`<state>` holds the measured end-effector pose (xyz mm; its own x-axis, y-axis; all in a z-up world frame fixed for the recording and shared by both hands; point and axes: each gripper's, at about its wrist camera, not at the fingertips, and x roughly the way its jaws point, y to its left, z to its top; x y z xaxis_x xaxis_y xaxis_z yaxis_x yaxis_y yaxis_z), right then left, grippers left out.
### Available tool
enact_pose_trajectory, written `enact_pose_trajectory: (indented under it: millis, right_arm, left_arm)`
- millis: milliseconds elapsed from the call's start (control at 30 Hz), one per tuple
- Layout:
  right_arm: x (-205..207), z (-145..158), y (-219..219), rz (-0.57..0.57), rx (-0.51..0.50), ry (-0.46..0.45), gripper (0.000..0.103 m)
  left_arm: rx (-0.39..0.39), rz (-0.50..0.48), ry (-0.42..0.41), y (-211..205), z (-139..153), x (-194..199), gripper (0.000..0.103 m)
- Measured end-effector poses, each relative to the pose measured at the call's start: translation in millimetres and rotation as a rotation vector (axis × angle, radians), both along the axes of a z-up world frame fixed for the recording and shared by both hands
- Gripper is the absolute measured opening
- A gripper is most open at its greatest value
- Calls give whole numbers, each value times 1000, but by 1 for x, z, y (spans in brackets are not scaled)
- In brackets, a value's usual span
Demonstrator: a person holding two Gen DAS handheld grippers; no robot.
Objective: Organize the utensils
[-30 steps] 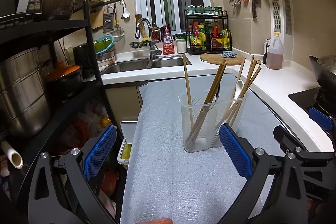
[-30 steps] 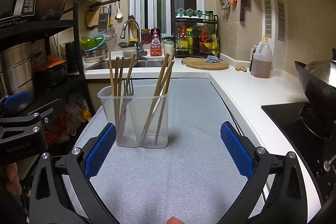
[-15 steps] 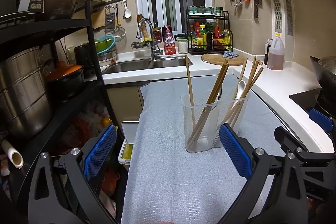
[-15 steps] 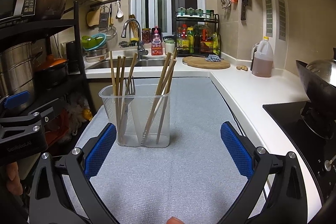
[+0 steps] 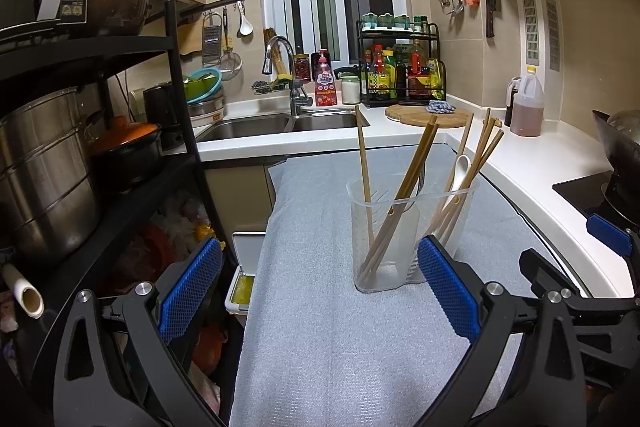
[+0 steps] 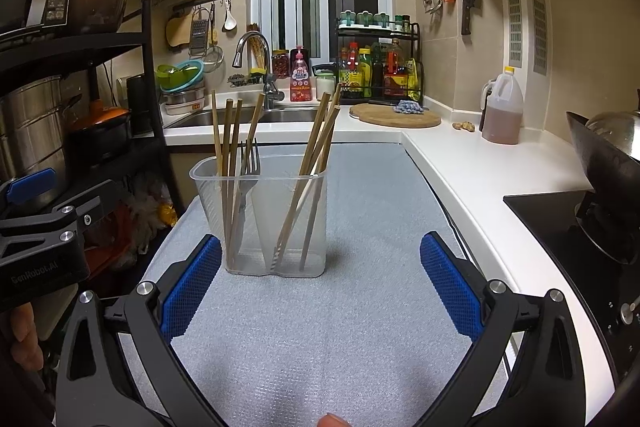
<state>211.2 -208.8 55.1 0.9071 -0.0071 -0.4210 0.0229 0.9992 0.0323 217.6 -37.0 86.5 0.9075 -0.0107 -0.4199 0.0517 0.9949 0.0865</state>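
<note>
A clear plastic two-compartment utensil holder [image 5: 404,251] [image 6: 276,227] stands upright on the grey mat [image 5: 340,347] [image 6: 340,327]. It holds several wooden chopsticks [image 5: 412,175] [image 6: 316,147], a metal fork [image 6: 248,167] in the left compartment and a white spoon [image 5: 460,167]. My left gripper [image 5: 320,295] is open and empty, in front of and left of the holder. My right gripper [image 6: 320,291] is open and empty, in front of and right of the holder.
A black shelf rack [image 5: 120,147] with pots stands on the left. A sink [image 5: 280,123], a spice rack [image 5: 400,75] and a cutting board [image 5: 424,115] are at the back. An oil jug [image 6: 502,107], a wok [image 6: 608,163] and a stove [image 6: 560,227] are on the right.
Both views have shifted only slightly. The holder and utensils stand as before, and both grippers stay open.
</note>
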Motion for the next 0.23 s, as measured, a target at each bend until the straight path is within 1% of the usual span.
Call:
enact_pose_trajectory:
  millis: [233]
  right_arm:
    - [0,1,0,3,2,1,98]
  left_arm:
    - [10,0,1,0,1,-2,95]
